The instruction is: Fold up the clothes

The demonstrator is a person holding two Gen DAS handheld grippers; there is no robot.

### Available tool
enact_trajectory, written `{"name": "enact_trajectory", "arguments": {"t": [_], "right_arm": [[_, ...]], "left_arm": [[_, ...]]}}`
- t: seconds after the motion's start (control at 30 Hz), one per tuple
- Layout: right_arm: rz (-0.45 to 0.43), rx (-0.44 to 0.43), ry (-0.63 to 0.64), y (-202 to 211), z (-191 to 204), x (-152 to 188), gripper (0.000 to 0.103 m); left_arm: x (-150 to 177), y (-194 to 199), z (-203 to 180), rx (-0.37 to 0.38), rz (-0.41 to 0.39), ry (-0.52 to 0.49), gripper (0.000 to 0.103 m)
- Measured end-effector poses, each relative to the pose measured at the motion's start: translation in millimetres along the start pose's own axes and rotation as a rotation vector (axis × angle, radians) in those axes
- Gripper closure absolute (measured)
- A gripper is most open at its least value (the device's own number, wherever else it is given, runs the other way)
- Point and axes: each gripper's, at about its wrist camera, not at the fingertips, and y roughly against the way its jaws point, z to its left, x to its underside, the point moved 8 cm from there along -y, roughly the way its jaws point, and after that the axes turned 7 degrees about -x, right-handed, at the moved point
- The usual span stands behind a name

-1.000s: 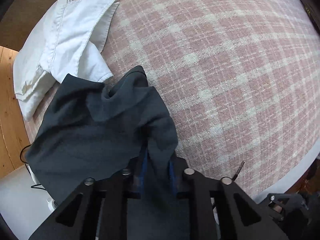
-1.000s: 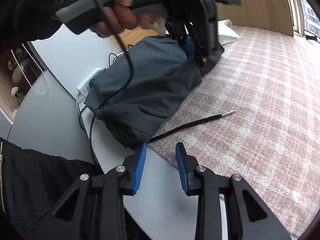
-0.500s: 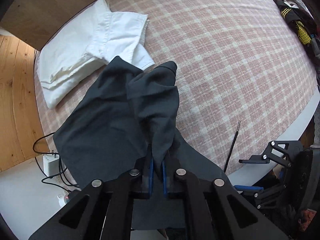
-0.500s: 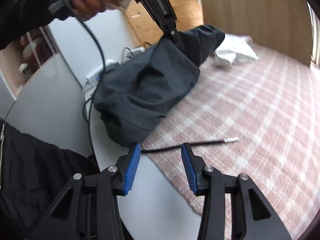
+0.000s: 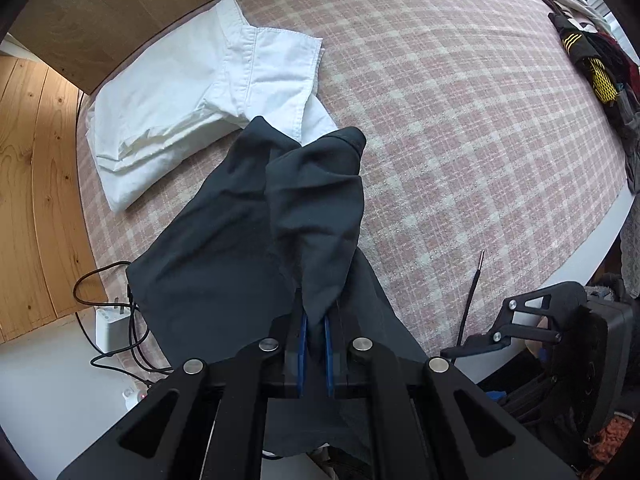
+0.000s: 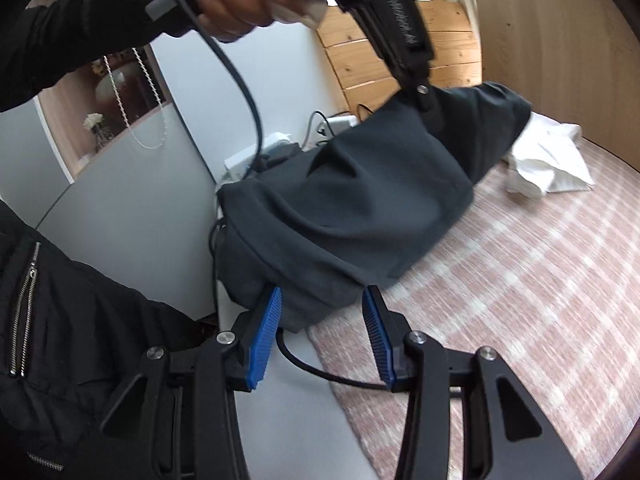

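The left gripper (image 5: pixel 315 334) fingers are clenched on a dark garment (image 5: pixel 240 240) lifted above the pink-checked bed (image 5: pixel 460 120). The right gripper (image 6: pixel 322 336) fingers stand apart around its hanging hem, not pressing.

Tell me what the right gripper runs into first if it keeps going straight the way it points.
Most likely the hanging lower edge of the dark garment, which sits just ahead of the right gripper between its open jaws; depth is uncertain.

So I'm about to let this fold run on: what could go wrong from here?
The left gripper pinches only a small bunch of the dark garment, so it may slip free. The garment's lower edge drapes over the cables and could drag them. The open right gripper might catch the black drawstring instead of fabric.
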Motion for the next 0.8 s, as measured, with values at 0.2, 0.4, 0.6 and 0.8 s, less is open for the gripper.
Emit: {"name": "enact_trajectory", "arguments": {"t": [0.2, 0.4, 0.6, 0.8], "right_arm": [[0.011, -0.049, 0.017, -21.2, 8.3, -8.4, 0.077], [0.022, -0.114, 0.001, -29.0, 20.8, -7.0, 0.102], [0.021, 0.012, 0.009, -3.8, 13.9, 3.0, 0.093], [-0.012, 0.103, 0.072, 16.4, -4.1, -13.1, 0.056]], "left_arm": [[-7.2, -5.4, 0.5, 0.01, 0.01, 0.027, 0.097], [-15.3, -10.0, -1.3, 0.02, 0.014, 0.037, 0.097], [-24.4, -8.1, -6.0, 0.028, 0.002, 0.02, 0.097], [-29.8, -6.6, -4.2, 0.029, 0.0, 0.023, 0.097]]}}
